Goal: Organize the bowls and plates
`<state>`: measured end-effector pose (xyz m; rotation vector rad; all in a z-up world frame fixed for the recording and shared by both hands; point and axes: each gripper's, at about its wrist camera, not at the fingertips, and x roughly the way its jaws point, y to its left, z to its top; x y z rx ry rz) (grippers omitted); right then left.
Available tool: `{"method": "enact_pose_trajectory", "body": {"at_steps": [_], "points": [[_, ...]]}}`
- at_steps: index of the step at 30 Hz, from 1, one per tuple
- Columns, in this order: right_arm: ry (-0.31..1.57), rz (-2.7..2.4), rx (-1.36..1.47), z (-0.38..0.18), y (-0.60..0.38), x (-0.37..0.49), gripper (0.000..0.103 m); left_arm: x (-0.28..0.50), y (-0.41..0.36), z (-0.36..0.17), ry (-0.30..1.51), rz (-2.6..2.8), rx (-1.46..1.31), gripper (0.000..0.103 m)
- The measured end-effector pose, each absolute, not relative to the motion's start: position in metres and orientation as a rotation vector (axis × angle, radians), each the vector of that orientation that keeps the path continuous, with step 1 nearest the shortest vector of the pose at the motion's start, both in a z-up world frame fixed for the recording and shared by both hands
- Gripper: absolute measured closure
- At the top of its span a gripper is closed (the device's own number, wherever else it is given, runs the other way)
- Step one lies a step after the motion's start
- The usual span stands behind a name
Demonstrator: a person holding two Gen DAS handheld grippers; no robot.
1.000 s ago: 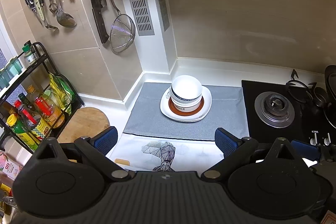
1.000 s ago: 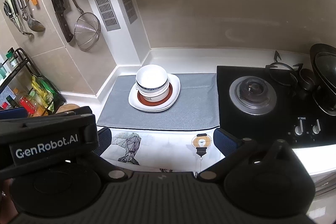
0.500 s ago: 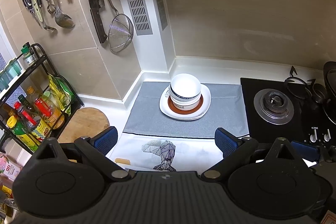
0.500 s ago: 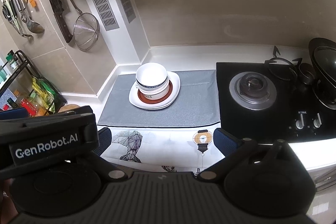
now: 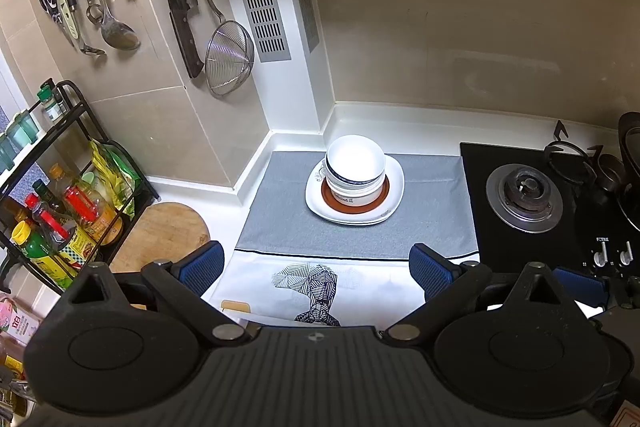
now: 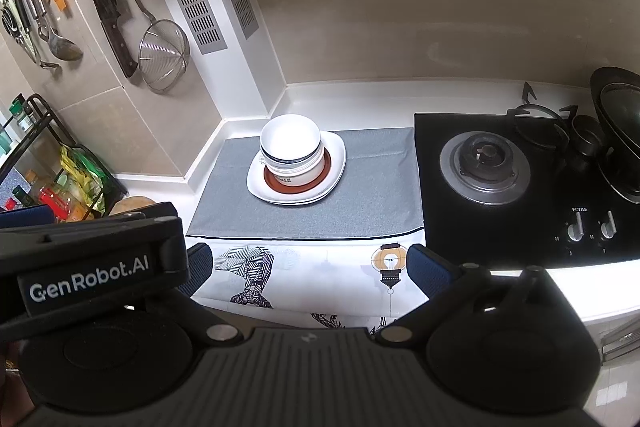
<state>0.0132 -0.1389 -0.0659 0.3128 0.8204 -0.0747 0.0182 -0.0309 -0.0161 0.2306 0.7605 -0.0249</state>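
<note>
A stack of white bowls (image 5: 355, 163) sits on a brown plate (image 5: 384, 193) that rests on white plates (image 5: 394, 183), all on a grey mat (image 5: 280, 211) on the counter. The stack also shows in the right wrist view (image 6: 290, 143). My left gripper (image 5: 316, 267) is open and empty, held back over the counter's front edge, well short of the stack. My right gripper (image 6: 308, 267) is open and empty, also near the front edge. The left gripper's body (image 6: 92, 267) hides part of the right view's left side.
A black gas hob (image 5: 524, 191) with a wok (image 6: 616, 131) lies right of the mat. A rack of bottles (image 5: 60, 211) and a round wooden board (image 5: 160, 235) stand at the left. Utensils, a cleaver and a strainer (image 5: 228, 59) hang on the wall. A printed cloth (image 5: 316, 279) drapes the front edge.
Both grippers have drawn back a little from the stack, which looks slightly smaller and farther. The jaws stay open and the dishes have not moved.
</note>
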Motion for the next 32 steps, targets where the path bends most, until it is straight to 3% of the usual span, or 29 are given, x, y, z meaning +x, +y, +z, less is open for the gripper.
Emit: {"method": "enact_pose_trajectory", "body": {"at_steps": [32], "points": [[0.864,-0.076,0.315,-0.081,-0.133,0.038,0.0,0.051,-0.017,-0.032,0.806,-0.047,0.235,0.004]]}}
